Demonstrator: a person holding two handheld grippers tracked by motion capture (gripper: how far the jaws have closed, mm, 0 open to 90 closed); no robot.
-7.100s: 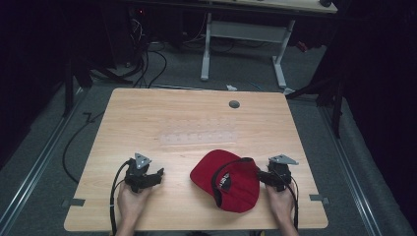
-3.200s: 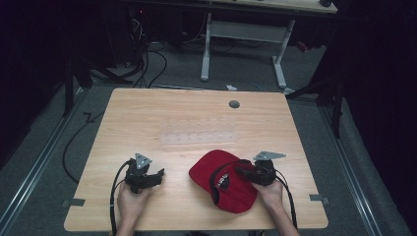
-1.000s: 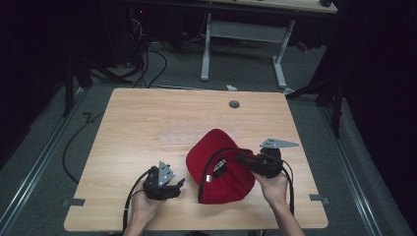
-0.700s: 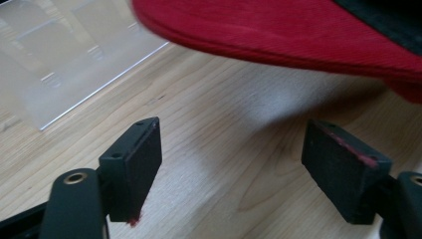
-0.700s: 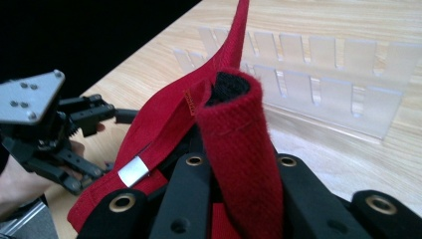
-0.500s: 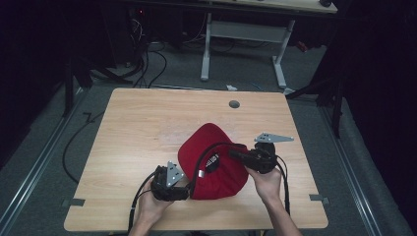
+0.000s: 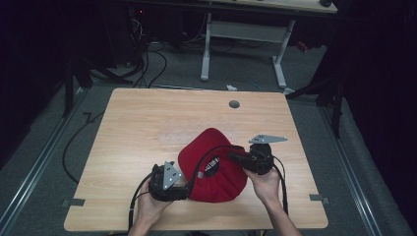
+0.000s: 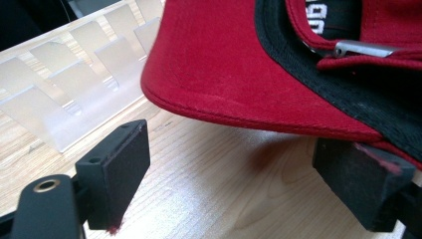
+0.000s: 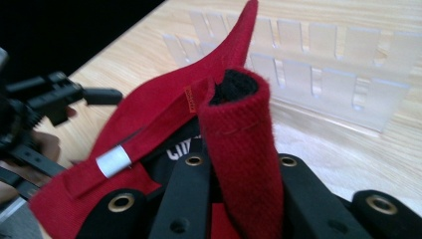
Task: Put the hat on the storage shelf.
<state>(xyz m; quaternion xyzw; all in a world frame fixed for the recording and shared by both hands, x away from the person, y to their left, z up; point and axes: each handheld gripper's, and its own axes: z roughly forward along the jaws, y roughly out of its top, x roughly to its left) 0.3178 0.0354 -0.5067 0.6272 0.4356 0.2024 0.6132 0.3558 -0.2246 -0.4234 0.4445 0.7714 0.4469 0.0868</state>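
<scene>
A red cap (image 7: 214,164) with a black inner band sits at the near middle of the wooden table (image 7: 147,123). My right gripper (image 7: 235,158) is shut on the cap's rear edge, and red fabric (image 9: 241,144) stands up between its jaws (image 9: 239,169). My left gripper (image 7: 185,191) is at the cap's near left side. Its jaws (image 8: 241,179) are open, and the brim (image 8: 224,79) hangs just above and between them. The right jaw lies under the brim; I cannot tell whether it touches.
A clear plastic slotted rack (image 8: 74,84) stands on the table beyond the cap, also seen as the rack (image 9: 318,64). A round grommet hole (image 7: 234,104) is near the far edge. Another desk (image 7: 246,29) and floor cables (image 7: 147,59) lie behind.
The right gripper closed on the cap, tipped it up and carried it left. The left gripper moved right from the table's left side up to the brim.
</scene>
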